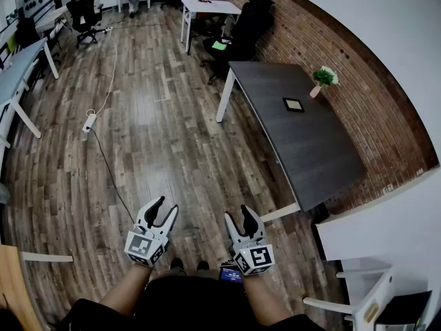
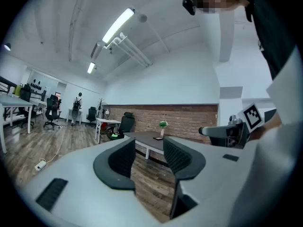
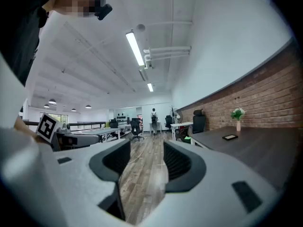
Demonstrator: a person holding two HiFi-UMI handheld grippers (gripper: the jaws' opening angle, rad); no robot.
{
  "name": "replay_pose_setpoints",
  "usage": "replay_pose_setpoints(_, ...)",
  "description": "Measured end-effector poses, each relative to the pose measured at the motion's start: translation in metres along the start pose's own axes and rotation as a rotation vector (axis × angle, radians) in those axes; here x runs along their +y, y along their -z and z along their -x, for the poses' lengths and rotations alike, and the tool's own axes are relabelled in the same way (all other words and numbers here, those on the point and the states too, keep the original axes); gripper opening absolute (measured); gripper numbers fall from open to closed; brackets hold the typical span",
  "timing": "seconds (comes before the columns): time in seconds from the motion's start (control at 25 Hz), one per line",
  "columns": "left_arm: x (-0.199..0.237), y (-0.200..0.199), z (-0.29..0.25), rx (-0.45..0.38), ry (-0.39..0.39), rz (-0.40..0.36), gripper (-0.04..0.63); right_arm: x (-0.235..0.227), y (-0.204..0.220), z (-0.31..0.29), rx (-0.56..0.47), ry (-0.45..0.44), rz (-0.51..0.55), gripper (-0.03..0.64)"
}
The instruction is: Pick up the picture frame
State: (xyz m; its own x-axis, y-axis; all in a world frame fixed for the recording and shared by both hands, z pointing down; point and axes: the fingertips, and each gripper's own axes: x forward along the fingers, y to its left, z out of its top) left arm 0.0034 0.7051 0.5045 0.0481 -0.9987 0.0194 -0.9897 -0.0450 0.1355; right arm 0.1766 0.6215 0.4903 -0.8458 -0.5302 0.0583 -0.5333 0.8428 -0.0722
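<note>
The left gripper (image 1: 165,209) and the right gripper (image 1: 238,216) are held side by side, low and close to the person's body, both pointing level over the wooden floor (image 1: 151,143). Each has its jaws spread wide, with nothing between the ribbed pads; only floor and the far room show through the gaps. A forearm runs back from each marker cube to the bottom edge of the head view.

The picture frame (image 1: 293,105) lies flat, well apart from both grippers, on a dark counter (image 1: 313,150) ahead and to the right. It sits near the counter's far end, toward the side that runs along the brick wall (image 1: 365,88). Just beside it, closer to the wall, stands a small white vase of green and white flowers (image 1: 322,79). The counter has white legs.

Beyond the counter's far end is a black office chair (image 1: 242,29), then a small white table (image 1: 209,7). To the left, a white power strip (image 1: 89,121) lies on the floor with its cable trailing off.
</note>
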Motion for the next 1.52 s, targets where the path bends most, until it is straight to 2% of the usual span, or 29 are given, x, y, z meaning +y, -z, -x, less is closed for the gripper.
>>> replay_pose_setpoints(0.16,-0.021,0.010,0.025,0.043,0.009,0.040,0.167,0.012,0.008,0.023,0.045,-0.003,-0.012,0.221)
replay_pose_setpoints(0.28,-0.037,0.003,0.030,0.032,0.027,0.021,0.166,0.014,-0.009,0.033,-0.001,-0.030,0.021,0.221)
replay_pose_setpoints(0.4,-0.043,0.000,0.031,0.032,0.033,0.017,0.166,0.010,-0.007,0.040,0.002,-0.031,0.007,0.221)
replay_pose_setpoints(0.56,-0.055,-0.009,0.025,0.016,0.042,0.003,0.166,-0.003,-0.001,0.054,0.003,-0.021,-0.020,0.221)
replay_pose_setpoints(0.76,-0.066,-0.011,0.018,0.035,0.054,-0.027,0.166,-0.021,-0.002,0.069,-0.018,-0.008,-0.043,0.221)
replay_pose_setpoints(0.88,-0.071,-0.013,0.014,0.035,0.047,-0.017,0.166,-0.030,-0.008,0.072,-0.044,-0.007,-0.064,0.221)
replay_pose_setpoints(0.96,-0.077,-0.010,0.012,0.039,0.046,-0.013,0.166,-0.034,-0.008,0.075,-0.053,-0.019,-0.079,0.221)
replay_pose_setpoints(1.16,-0.101,-0.004,0.003,0.062,0.061,-0.063,0.165,-0.039,-0.008,0.082,-0.062,-0.085,-0.075,0.221)
replay_pose_setpoints(1.52,-0.131,0.003,-0.010,0.064,0.046,-0.064,0.164,-0.071,-0.001,0.103,-0.072,-0.105,-0.146,0.221)
